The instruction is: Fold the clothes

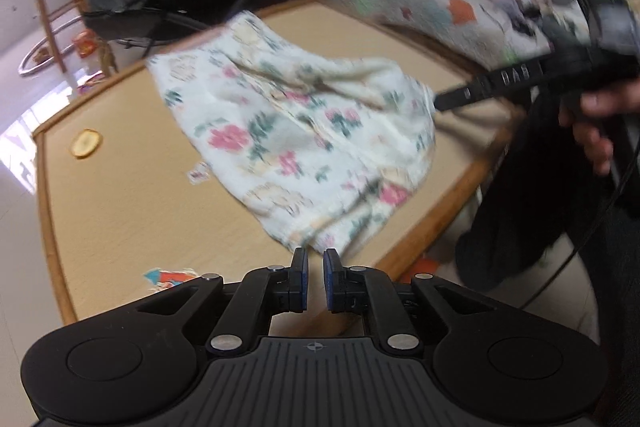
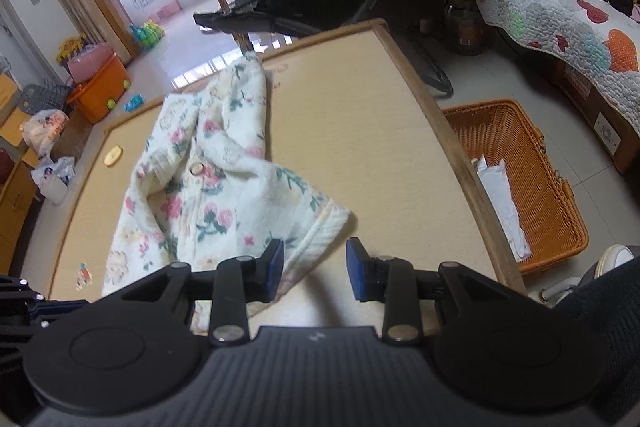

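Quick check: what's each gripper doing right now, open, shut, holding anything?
Left gripper: slightly open, holding nothing; floral garment lies just beyond its tips.
Right gripper: open, holding nothing.

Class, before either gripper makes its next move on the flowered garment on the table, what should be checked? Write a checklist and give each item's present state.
1. Cream flower-printed quilted garment lies flat on the wood-rimmed beige table: not ok, it is bunched in ridges.
2. Left gripper free of cloth: ok, its jaws are narrowly apart with nothing between them.
3. Right gripper grips the hem: not ok, its jaws are open and the hem corner lies beside one finger.
4. Small round yellow disc clear of the garment: ok, it lies apart.
5. Garment wholly on the table: cannot tell, since its far end reaches the rim.
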The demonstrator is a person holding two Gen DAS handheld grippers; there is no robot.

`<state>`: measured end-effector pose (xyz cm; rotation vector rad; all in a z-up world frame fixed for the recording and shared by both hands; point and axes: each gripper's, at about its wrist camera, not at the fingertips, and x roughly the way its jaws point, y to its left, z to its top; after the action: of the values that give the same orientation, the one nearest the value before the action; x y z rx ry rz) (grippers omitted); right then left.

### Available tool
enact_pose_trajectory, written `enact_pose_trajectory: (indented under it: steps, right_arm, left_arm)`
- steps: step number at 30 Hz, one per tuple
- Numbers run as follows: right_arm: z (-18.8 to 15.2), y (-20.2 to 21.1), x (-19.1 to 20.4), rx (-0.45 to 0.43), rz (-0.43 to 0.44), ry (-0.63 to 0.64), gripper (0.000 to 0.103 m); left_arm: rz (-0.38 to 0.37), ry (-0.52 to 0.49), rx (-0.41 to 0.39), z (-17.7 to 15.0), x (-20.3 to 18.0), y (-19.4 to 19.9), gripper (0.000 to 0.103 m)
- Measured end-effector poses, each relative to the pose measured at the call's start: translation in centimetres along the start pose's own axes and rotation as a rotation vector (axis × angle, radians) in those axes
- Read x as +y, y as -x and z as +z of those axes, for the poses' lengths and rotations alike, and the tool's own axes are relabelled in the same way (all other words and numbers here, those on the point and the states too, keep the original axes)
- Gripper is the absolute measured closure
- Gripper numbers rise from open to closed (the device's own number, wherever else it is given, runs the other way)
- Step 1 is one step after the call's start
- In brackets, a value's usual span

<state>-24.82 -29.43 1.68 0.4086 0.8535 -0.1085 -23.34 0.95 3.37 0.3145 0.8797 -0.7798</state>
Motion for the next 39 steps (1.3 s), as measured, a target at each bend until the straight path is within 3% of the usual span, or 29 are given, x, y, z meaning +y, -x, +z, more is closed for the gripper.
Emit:
enact_pose_trajectory:
  steps: [5,7,10,17,21,24,25,39]
  right_arm:
    - [1.0,-0.1,-0.4,-0.024,-0.003,0.021,0.07]
    - [1.4,-0.2,-0.7,-0.046,-0.025,0.031,0.07]
    - [2.0,-1.1,-1.2,-0.044,-0.021,0.038,0.07]
    - [1.8,-3.3,-0.8,0.019,0.006,0.077,0.071]
    - [1.3,-3.4,0.2,0.027,0.01,0.143,0.075]
    - [1.0,-3.4,0.7,0.033,0.012,0.178,0.095]
    - [1.0,-3.3,0.7,0.035,0.022,0.181,0.097]
    - [1.1,1.8,4.4,-0.084,0.101,0.337,0.099]
  left_arm:
    - [0.031,0.129,-0.145,0.4,1.0,0.8,0.09]
    - [0.025,0.201,-0.167,0.4,1.4,0.2,0.089]
    - [-0.003,0.278,-0.143,0.0,1.8,-1.1,0.09]
    - [-0.032,0.282,-0.071,-1.0,1.5,-3.2,0.09]
    - [-0.04,0.297,-0.067,-1.3,1.9,-4.2,0.089]
    - [-0.049,0.314,-0.075,-1.5,2.2,-4.4,0.089]
    - [-0.052,0.319,-0.078,-1.6,2.3,-4.5,0.09]
    - [-0.066,0.348,-0.088,-1.9,2.6,-4.3,0.09]
